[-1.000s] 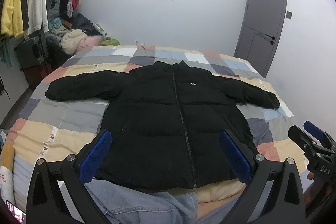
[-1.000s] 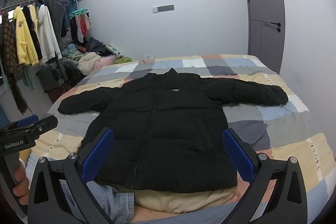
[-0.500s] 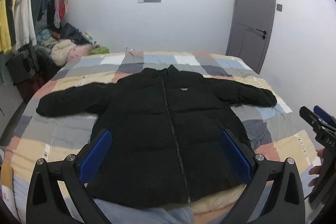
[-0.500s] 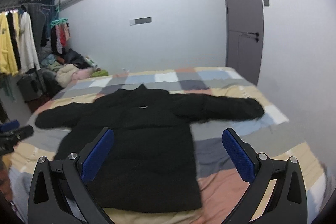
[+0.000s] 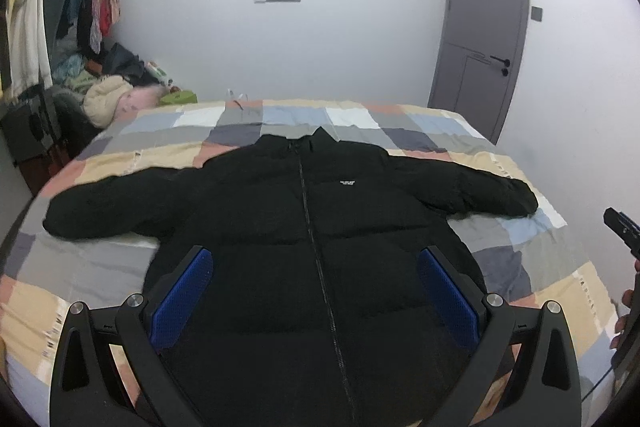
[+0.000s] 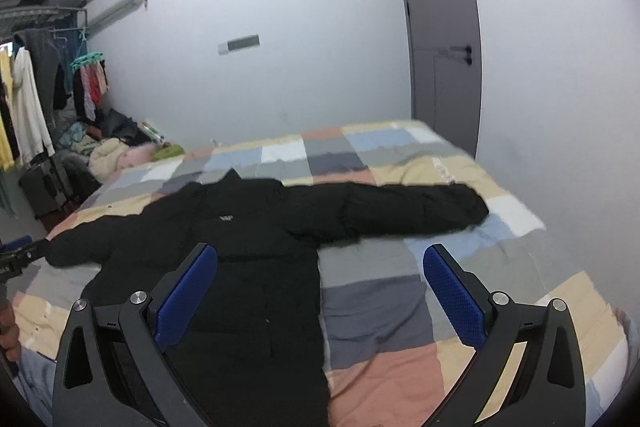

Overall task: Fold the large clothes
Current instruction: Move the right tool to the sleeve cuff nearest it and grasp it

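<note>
A black puffer jacket [image 5: 320, 227] is laid flat, front up and zipped, on a bed covered by a patchwork quilt [image 5: 520, 267]. Its collar is pointed toward twelve o'clock in the left wrist view, with one sleeve stretched out toward nine o'clock and the other toward three o'clock.

The left gripper [image 5: 316, 295] is held above the lower body of the jacket with its blue-padded fingers [image 5: 180, 299] spread wide; nothing is held between them, and contact with the fabric cannot be confirmed.

The right gripper [image 6: 320, 295] is likewise seen with its blue pads [image 6: 456, 299] wide apart and nothing grasped. In its view the jacket [image 6: 240, 267] is placed toward nine o'clock, the outstretched sleeve is run across toward two o'clock, and bare quilt [image 6: 380, 307] is framed between the pads.

A grey door [image 5: 484, 27] is seen at one o'clock, and hanging clothes [image 5: 28, 39] at ten o'clock beside a pile of soft items [image 5: 108, 99].
</note>
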{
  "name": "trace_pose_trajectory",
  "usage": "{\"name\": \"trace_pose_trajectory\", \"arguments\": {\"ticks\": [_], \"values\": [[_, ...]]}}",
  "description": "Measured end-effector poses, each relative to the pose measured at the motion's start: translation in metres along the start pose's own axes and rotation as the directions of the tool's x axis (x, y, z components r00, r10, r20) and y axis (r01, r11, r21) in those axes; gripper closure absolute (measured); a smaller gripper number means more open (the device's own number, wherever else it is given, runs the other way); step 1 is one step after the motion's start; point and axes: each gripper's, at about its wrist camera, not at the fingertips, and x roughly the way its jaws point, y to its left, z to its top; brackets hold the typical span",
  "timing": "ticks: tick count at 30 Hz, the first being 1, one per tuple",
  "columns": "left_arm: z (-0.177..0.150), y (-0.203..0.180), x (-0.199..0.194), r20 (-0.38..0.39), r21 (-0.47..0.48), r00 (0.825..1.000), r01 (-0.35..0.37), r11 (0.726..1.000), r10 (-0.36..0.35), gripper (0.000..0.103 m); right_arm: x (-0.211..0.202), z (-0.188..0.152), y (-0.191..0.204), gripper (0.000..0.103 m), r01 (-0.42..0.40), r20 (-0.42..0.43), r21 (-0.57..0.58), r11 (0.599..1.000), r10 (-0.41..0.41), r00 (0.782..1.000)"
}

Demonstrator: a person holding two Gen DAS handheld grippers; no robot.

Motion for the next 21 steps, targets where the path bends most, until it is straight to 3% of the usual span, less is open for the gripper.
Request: {"name": "trace_pose_trajectory", "arguments": {"ticks": [7,16,21], "values": [[-0.007,0.016,0.03,-0.011,-0.052,0.999,0.039,0.998,-0.04,0.0,0.067,0.008,-0.054,0.0,0.016,-0.082,0.054,0.998,-0.011,0.997],[-0.012,0.031,0.063,0.002,-0.101,0.999,0.032,0.994,-0.032,0.0,0.167,0.007,-0.151,0.0,0.047,-0.083,0.199,0.979,-0.031,0.996],[-0.016,0.037,0.093,-0.019,-0.119,1.0,0.013,0.993,-0.015,0.0,0.226,-0.004,-0.2,0.0,0.088,-0.126,0.277,0.957,-0.055,0.991]]}}
